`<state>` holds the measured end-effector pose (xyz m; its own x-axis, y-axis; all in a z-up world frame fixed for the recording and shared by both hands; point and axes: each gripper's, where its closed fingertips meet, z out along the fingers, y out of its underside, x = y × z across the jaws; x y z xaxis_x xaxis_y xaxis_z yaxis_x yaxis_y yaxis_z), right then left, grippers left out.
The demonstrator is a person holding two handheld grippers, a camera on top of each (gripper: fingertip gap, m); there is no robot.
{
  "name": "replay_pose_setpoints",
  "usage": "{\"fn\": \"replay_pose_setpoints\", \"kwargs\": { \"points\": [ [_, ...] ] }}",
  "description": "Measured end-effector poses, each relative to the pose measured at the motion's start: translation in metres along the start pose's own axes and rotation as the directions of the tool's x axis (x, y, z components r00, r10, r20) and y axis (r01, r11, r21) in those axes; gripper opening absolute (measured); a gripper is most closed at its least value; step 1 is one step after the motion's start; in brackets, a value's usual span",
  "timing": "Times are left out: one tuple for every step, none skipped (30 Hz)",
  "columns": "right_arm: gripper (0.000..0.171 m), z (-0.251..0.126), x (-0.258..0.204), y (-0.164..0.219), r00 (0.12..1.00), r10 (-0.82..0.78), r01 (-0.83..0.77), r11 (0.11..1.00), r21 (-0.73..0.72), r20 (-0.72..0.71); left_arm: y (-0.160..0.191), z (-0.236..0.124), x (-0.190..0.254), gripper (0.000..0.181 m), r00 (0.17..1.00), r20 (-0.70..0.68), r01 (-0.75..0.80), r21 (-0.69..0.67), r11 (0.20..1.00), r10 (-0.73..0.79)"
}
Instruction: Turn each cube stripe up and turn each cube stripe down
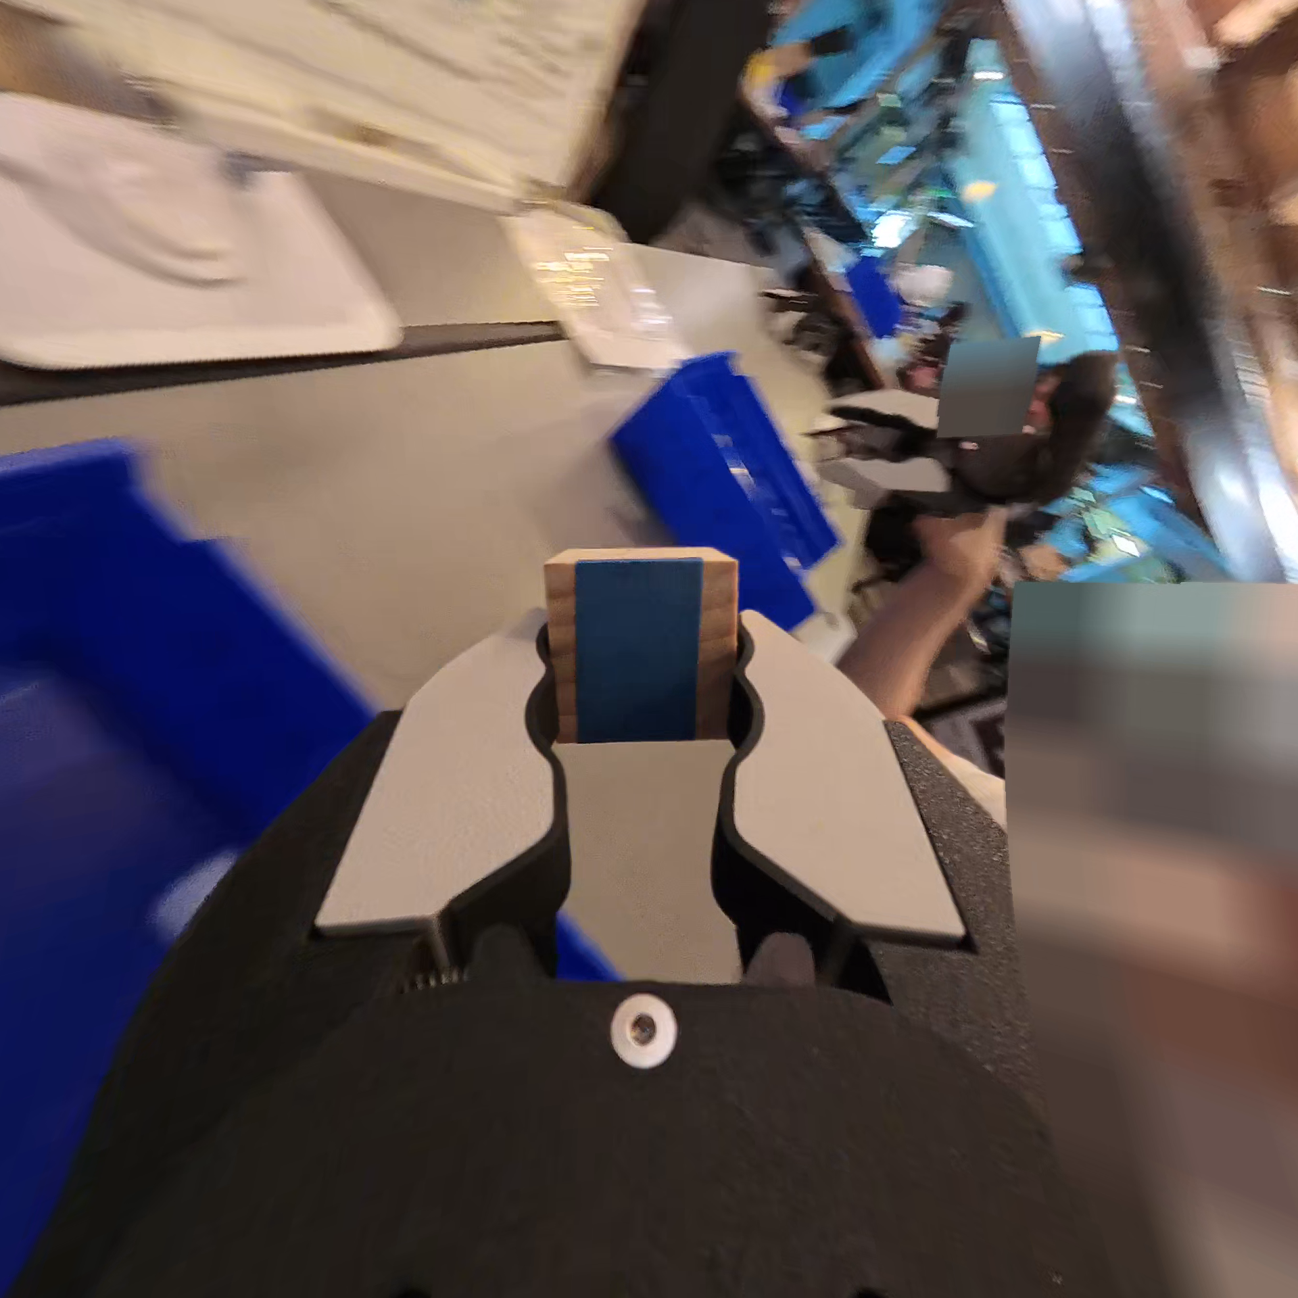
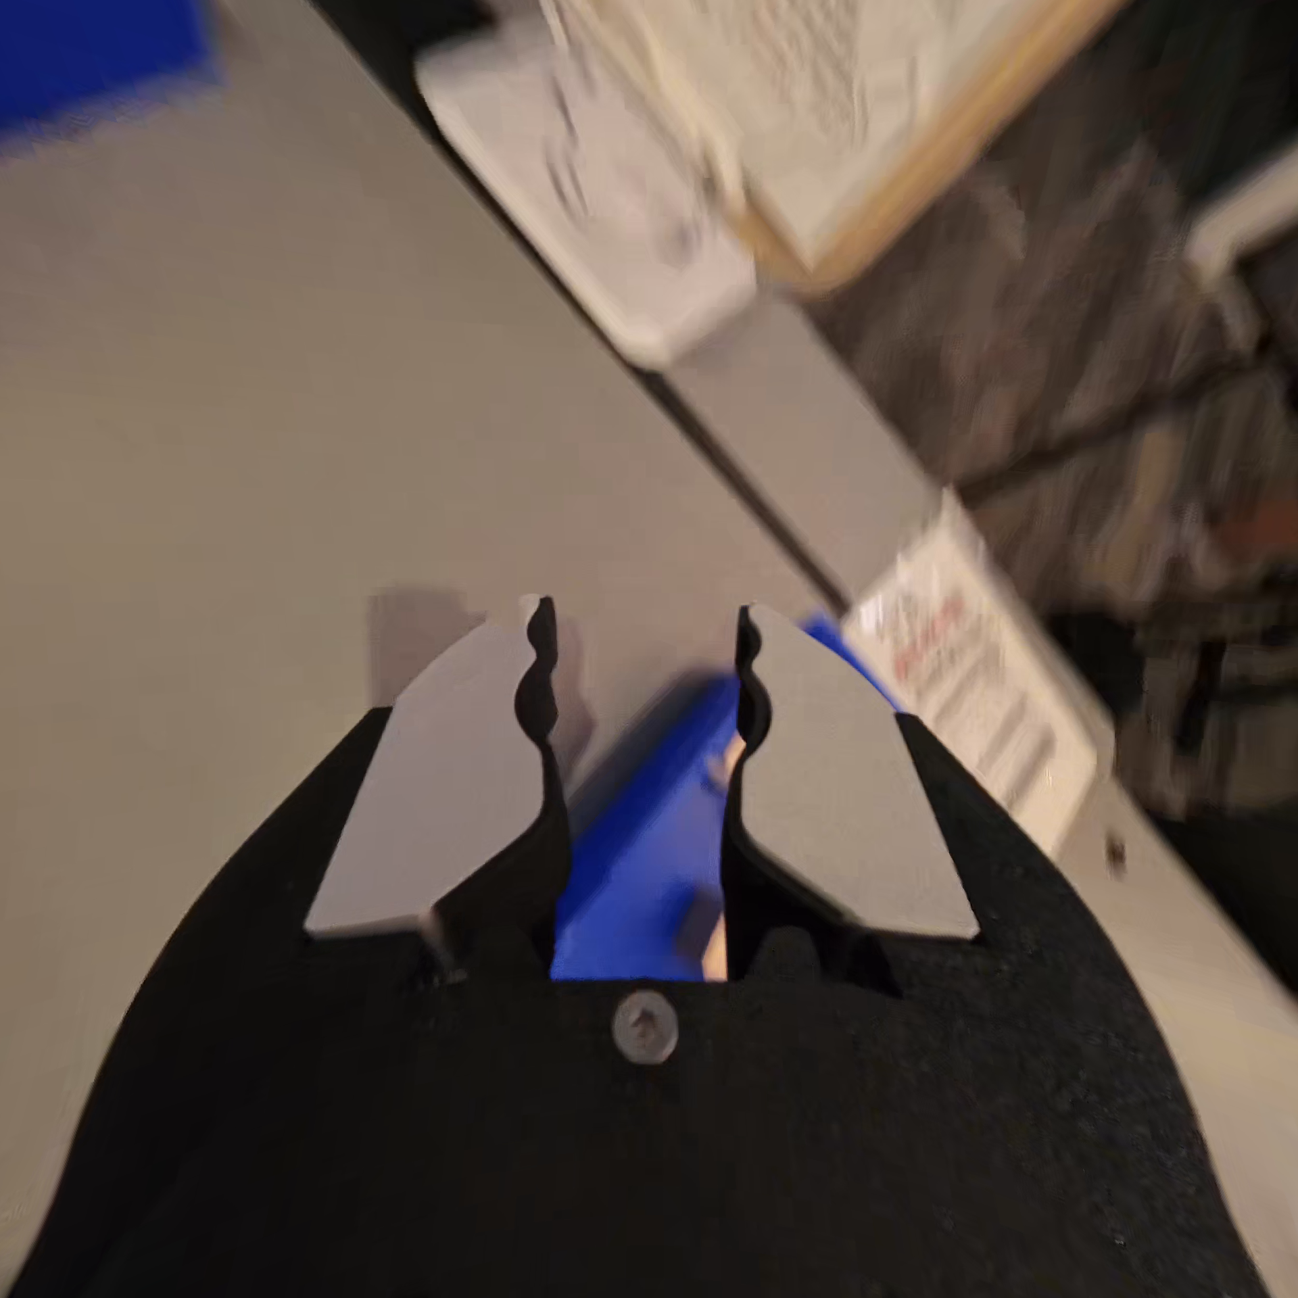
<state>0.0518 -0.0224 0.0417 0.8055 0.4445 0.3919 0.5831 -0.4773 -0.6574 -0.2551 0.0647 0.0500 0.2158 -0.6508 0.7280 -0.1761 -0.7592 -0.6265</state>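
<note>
While most of the left wrist view is smeared by blur, the left gripper (image 1: 640, 632) reads clearly at frame centre — its grey fingers (image 1: 463, 779) pinch a wooden cube (image 1: 562, 653) by two opposite sides, the blue stripe (image 1: 638, 650) facing the camera. A blue bin (image 1: 91, 674) fills the left edge; another blue bin (image 1: 723, 484) lies right of centre on the grey table (image 1: 393, 492). At mid-right the right gripper (image 1: 867, 446) shows. In the right wrist view, the right gripper (image 2: 645, 674) stands spread, nothing between its fingers — blue plastic below.
</note>
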Motion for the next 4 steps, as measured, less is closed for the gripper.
{"fn": "replay_pose_setpoints", "kwargs": {
  "points": [
    [0.054,-0.004,-0.017,-0.029,0.998,-0.055,0.051,0.988,0.143,0.025,0.001,0.01,0.019,0.046,0.996,-0.091,-0.009,0.001,1.0,0.009],
    [0.063,-0.009,-0.039,-0.055,0.992,-0.117,0.098,0.953,0.286,0.051,0.002,0.02,0.037,0.046,0.984,-0.177,-0.008,-0.003,1.0,0.007],
    [0.072,-0.015,-0.063,-0.075,0.98,-0.183,0.136,0.904,0.406,0.077,0.006,0.031,0.052,0.046,0.967,-0.257,-0.003,-0.016,1.0,-0.001],
    [0.076,-0.023,-0.088,-0.091,0.963,-0.253,0.174,0.844,0.508,0.09,0.011,0.041,0.066,0.046,0.945,-0.327,0.005,-0.036,0.999,-0.016]
  ]
}}
